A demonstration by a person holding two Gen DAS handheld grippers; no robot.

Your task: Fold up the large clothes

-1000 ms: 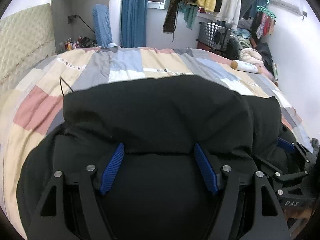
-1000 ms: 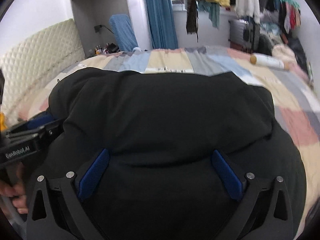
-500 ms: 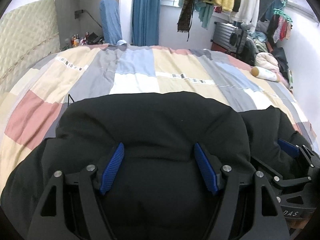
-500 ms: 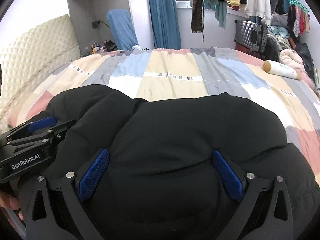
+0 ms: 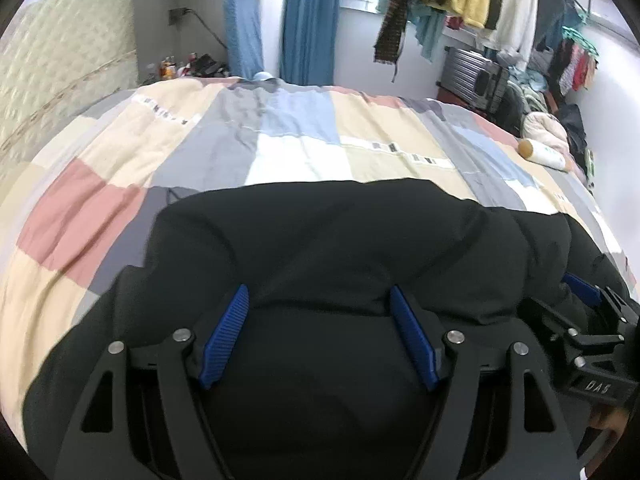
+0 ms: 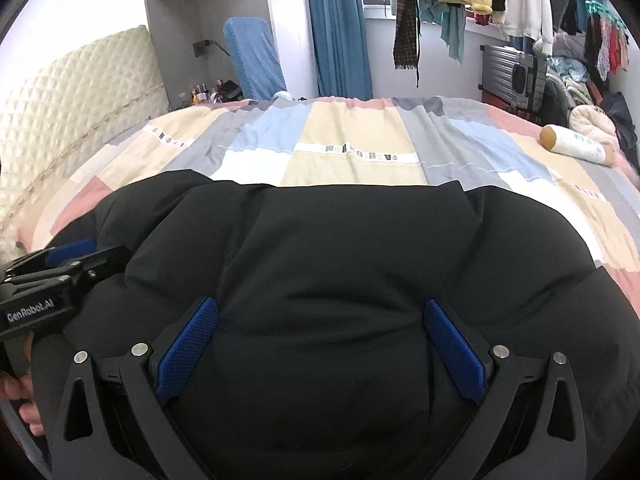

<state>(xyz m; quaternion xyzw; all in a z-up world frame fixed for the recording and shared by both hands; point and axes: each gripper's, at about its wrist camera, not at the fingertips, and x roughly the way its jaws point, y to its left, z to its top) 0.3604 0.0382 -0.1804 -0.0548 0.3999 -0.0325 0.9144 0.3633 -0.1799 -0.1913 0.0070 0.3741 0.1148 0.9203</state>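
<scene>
Black puffy jacket [image 5: 340, 248] now sits lower than a second ago, more patchwork bedspread [image 5: 280, 136] showing, so fold looks to be landing; left gripper [image 5: 320, 336] and right gripper [image 6: 320, 344] both wide with fabric bulging between the pads.

black coat [image 5: 340, 248], pastel patchwork bedspread [image 5: 280, 148], blue curtain [image 6: 340, 40]

The left gripper [image 5: 318, 334] is held level with its blue pads [image 5: 224, 336] spread wide apart; the right gripper [image 6: 320, 346] is likewise held with jaws parted; each is seen beside the other, the right at three o'clock of the left.
</scene>
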